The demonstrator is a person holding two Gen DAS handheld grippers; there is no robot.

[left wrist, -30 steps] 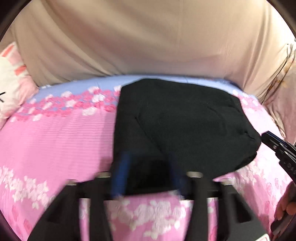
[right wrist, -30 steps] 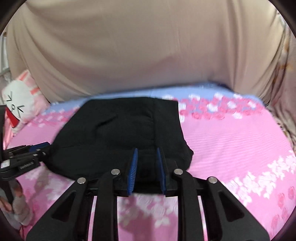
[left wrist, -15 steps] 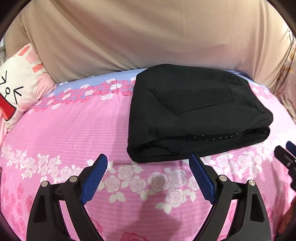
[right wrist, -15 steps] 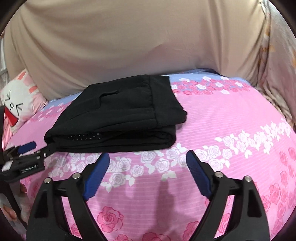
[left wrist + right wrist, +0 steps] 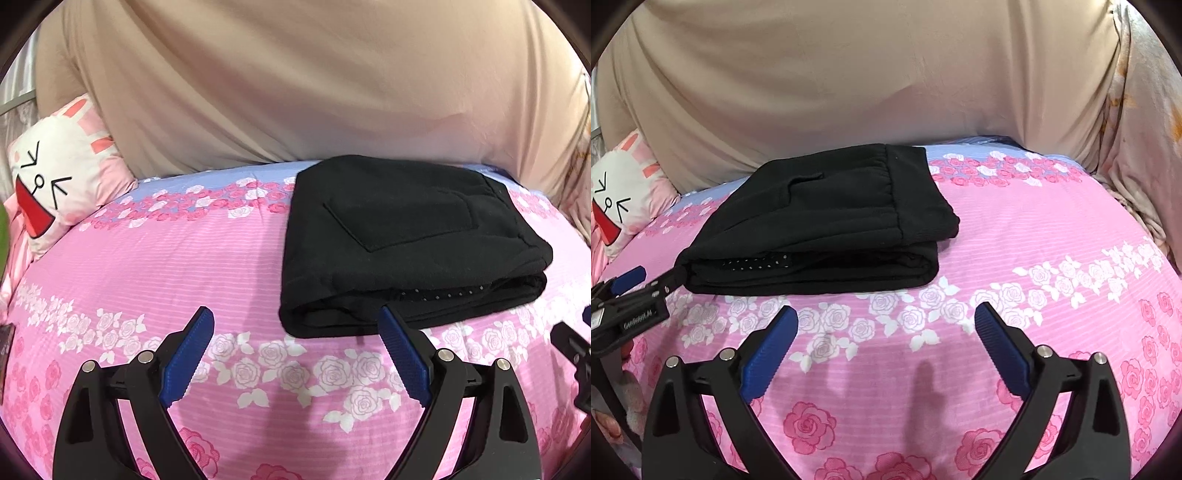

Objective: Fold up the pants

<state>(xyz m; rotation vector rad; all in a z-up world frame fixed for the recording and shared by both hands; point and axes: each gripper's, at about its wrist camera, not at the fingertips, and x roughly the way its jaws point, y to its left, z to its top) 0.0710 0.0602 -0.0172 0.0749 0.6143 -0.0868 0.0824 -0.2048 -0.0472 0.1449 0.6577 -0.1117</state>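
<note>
The black pants (image 5: pixel 410 240) lie folded into a thick flat bundle on the pink rose-print bed sheet (image 5: pixel 166 266). They also show in the right wrist view (image 5: pixel 827 218). My left gripper (image 5: pixel 295 332) is open and empty, a little in front of the bundle's near edge, with its right finger overlapping that edge in the view. My right gripper (image 5: pixel 886 325) is open and empty over bare sheet in front of the bundle. The left gripper also shows at the left edge of the right wrist view (image 5: pixel 628 299).
A white and pink cartoon pillow (image 5: pixel 55 188) sits at the bed's left end. A beige cloth-covered wall (image 5: pixel 295 92) rises behind the bed. A floral curtain (image 5: pixel 1134 147) hangs at the right. Part of the right gripper shows at the left wrist view's right edge (image 5: pixel 572 350).
Both grippers were shut on the near edge of the pants one second ago. They have let go, opened wide and drawn back toward me. The pants lie still.
</note>
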